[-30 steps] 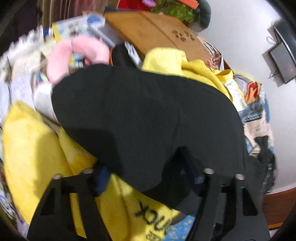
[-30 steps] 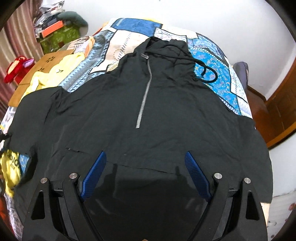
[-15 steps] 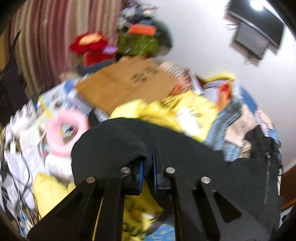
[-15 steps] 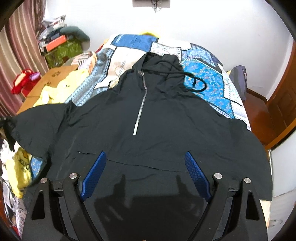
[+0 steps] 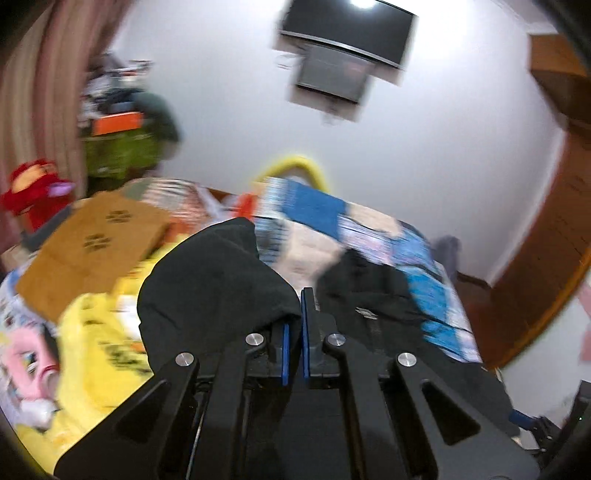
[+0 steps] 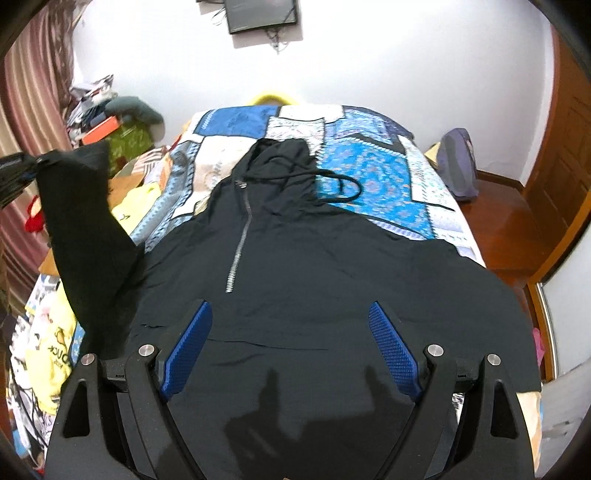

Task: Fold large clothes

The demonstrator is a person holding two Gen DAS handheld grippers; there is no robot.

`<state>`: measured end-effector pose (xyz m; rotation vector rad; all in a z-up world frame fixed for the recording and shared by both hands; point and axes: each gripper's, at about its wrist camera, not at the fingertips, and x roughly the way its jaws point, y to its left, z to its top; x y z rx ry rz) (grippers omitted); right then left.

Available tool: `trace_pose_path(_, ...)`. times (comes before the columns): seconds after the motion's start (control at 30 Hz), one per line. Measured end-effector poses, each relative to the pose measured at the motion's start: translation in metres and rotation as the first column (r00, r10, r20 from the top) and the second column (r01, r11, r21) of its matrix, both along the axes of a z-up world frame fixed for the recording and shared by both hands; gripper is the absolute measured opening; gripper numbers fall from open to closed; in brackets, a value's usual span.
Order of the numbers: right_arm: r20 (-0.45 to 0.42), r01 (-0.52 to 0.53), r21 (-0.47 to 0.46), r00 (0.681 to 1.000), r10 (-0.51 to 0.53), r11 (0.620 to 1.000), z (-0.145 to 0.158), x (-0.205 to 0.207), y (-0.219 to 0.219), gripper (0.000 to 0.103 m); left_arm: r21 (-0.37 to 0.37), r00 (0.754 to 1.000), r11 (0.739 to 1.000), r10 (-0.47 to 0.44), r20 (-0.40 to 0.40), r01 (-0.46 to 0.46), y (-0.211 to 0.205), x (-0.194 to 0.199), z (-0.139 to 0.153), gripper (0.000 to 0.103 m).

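The left gripper's (image 5: pixel 293 325) fingers are clamped on the black hoodie's (image 6: pixel 295 266) raised sleeve (image 5: pixel 218 280). The right gripper's (image 6: pixel 290 341) fingers are spread wide, empty, above the hoodie on the bed (image 6: pixel 373 173). "DUCK" is read on yellow fabric (image 6: pixel 55 354); the left view is blurred.

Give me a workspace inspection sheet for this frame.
Surface: bed with patchwork quilt.
Job's things: black hoodie laid flat, zip up; one sleeve lifted off the bed.
Clutter: yellow cloth, cardboard, papers beside the bed.
Grippers: left gripper shut on sleeve; right gripper open above the hem.
Cables: hoodie drawstring; wires under wall screen.
Surroundings: white wall, curtain, wooden door.
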<state>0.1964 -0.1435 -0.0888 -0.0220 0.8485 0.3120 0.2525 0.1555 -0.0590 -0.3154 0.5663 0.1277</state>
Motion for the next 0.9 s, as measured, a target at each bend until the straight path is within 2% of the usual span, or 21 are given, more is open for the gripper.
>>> trace_pose_path(0.17,-0.006,0.044,0.010,0.999,-0.044,0.999,-0.004,0.002,-0.029,0.085,0.035,0.983,0.984,-0.175,-0.048,0.177,-0.083,0.031,-0.006,0.004)
trace_pose_path(0.3,-0.022,0.076,0.005,0.997,-0.076,0.997,-0.010,0.001,-0.049,0.085,0.045,0.943,0.948,-0.308,-0.129,0.316,-0.151,0.045,-0.034,0.004)
trace_pose_path(0.4,-0.034,0.087,-0.012,0.996,-0.088,0.996,-0.015,0.001,-0.058,0.085,0.066,0.900,0.916,-0.372,-0.226,0.395,-0.189,0.049,-0.066,0.004)
trace_pose_path(0.47,-0.042,0.088,-0.021,0.995,-0.089,0.996,-0.018,-0.001,-0.063,0.085,0.067,0.860,0.892,-0.408,-0.305,0.447,-0.211,0.048,-0.093,0.004)
trace_pose_path(0.6,-0.064,0.082,-0.041,0.994,-0.085,0.996,-0.025,-0.003,-0.066,0.085,0.072,0.787,0.841,-0.468,-0.403,0.536,-0.241,0.038,-0.129,0.004)
trace_pose_path(0.67,-0.073,0.077,-0.047,0.994,-0.080,0.996,-0.028,-0.004,-0.067,0.085,0.096,0.770,0.825,-0.471,-0.431,0.557,-0.248,0.031,-0.139,0.005)
trace_pose_path(0.73,-0.081,0.070,-0.055,0.994,-0.074,0.996,-0.031,-0.005,-0.066,0.085,0.093,0.745,0.810,-0.479,-0.464,0.579,-0.252,0.024,-0.148,0.011)
trace_pose_path(0.77,-0.083,0.066,-0.058,0.994,-0.071,0.996,-0.031,-0.006,-0.066,0.085,0.069,0.728,0.807,-0.489,-0.480,0.587,-0.252,0.020,-0.152,0.013)
trace_pose_path(0.83,-0.085,0.058,-0.070,0.994,-0.064,0.996,-0.031,-0.008,-0.063,0.085,0.018,0.699,0.804,-0.506,-0.505,0.595,-0.247,0.019,-0.156,0.029)
trace_pose_path(0.87,-0.083,0.054,-0.077,0.995,-0.060,0.996,-0.030,-0.010,-0.062,0.085,-0.009,0.685,0.801,-0.518,-0.513,0.599,-0.245,0.016,-0.157,0.032)
trace_pose_path(0.9,-0.080,0.051,-0.082,0.995,-0.058,0.995,-0.030,-0.011,-0.061,0.085,-0.019,0.680,0.799,-0.524,-0.512,0.602,-0.242,0.013,-0.156,0.037)
